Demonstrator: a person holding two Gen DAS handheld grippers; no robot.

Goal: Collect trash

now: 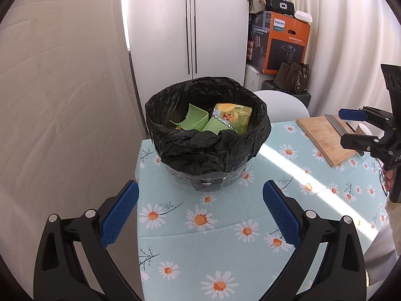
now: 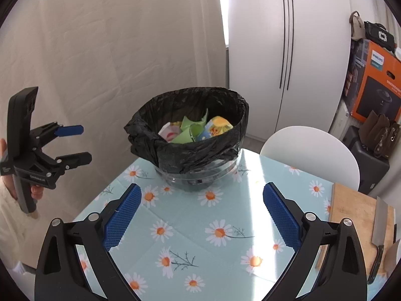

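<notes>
Both sets of fingers are standing spread wide with nothing between them: the left gripper (image 1: 200, 215) and the right gripper (image 2: 201, 215) are each hovering over the daisy-printed pale blue tablecloth on the table (image 1: 225, 245), and the clear round plastic bin lined with a black plastic bag (image 1: 208, 135) is sitting straight ahead of both pairs of fingers, just beyond their tips. Inside it, crumpled green cartons (image 1: 198, 123) and a yellow printed wrapper (image 1: 233, 115) are piling up close to the rim.

Judging from this, the collected trash is already in the bag and the next move is probably to gather or lift the liner. Several things could be going wrong from here:

- The bag is draping loosely over the rim, so a pinch on a single thin fold may be tearing it or slipping off.
- The bin looks light and is standing near the table's far corner; a sideways nudge from either finger could be pushing it off the edge.
- Pulling the liner up unevenly could be tipping the cartons out.
- To the right of the right fingers, a steel cleaver (image 2: 378, 228) is lying on a wooden cutting board (image 2: 351, 208); a wide swing that way risks striking the blade.
</notes>
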